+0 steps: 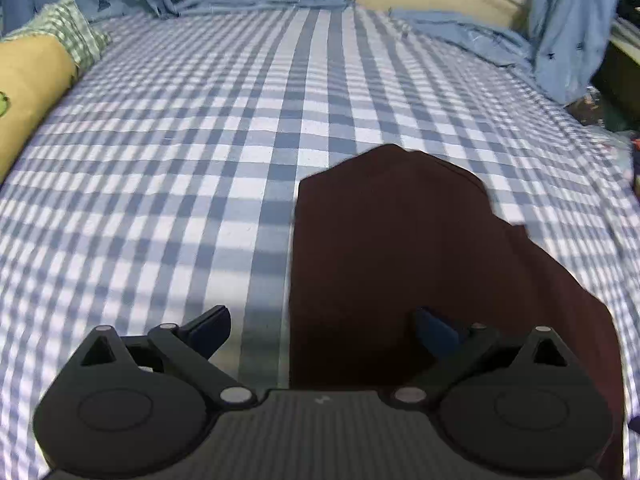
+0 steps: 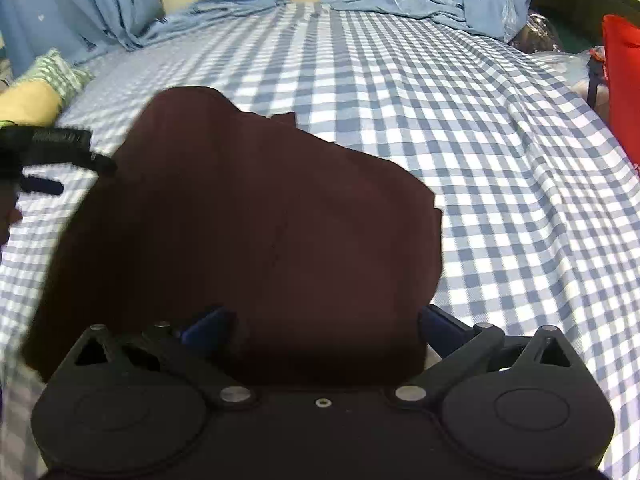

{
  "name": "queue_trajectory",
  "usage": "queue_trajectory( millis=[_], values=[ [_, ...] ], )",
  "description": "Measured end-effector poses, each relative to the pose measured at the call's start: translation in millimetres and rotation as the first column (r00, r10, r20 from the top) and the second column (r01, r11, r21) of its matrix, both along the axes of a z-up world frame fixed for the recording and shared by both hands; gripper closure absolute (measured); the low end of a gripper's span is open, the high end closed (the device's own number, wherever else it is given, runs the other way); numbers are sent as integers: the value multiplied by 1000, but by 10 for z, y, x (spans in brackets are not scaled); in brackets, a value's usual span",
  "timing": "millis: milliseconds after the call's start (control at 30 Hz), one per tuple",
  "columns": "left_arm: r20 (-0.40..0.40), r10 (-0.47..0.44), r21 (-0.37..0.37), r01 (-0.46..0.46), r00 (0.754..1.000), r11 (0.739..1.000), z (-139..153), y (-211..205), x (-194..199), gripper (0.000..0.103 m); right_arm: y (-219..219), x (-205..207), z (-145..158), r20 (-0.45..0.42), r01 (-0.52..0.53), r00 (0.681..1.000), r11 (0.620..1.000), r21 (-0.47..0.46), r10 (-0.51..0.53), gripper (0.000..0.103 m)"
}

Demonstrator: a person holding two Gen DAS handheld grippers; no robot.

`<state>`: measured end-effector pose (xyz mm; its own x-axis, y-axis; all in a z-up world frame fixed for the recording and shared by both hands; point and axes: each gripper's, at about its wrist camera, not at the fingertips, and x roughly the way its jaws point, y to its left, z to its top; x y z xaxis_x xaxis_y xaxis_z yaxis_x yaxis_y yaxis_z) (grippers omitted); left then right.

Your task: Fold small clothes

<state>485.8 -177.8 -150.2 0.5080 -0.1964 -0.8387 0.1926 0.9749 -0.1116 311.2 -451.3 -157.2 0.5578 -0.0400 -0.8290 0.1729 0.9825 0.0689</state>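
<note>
Both grippers' fingers are spread wide, left gripper (image 1: 322, 330) straddling the left edge of the maroon cloth (image 1: 400, 248) on the bed (image 1: 160, 160), right gripper (image 2: 322, 326) over its near middle; risk: closing now bunches several layers or snags the sheet, skewing the fold.

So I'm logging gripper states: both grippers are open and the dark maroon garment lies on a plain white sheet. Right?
Not quite: the sheet is blue-and-white checked, not plain white, as the right wrist view shows. The left gripper, right gripper and maroon garment are as stated.
</note>
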Motion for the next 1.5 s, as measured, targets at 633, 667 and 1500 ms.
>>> queue_trajectory(
  millis=[633,667,1500],
  values=[
    [-97,63,166,-46,993,985,225,401,-1495,1,-38,-532,118,-37,133,991,976,174,-128,1],
    [-93,54,179,-37,994,983,267,407,-1537,1,-51,-584,136,-34,149,989,972,183,-145,1],
    [-145,-128,98,143,981,985,417,942,-1993,1,703,-1767,313,-116,451,892,866,214,-436,1]
  ],
)
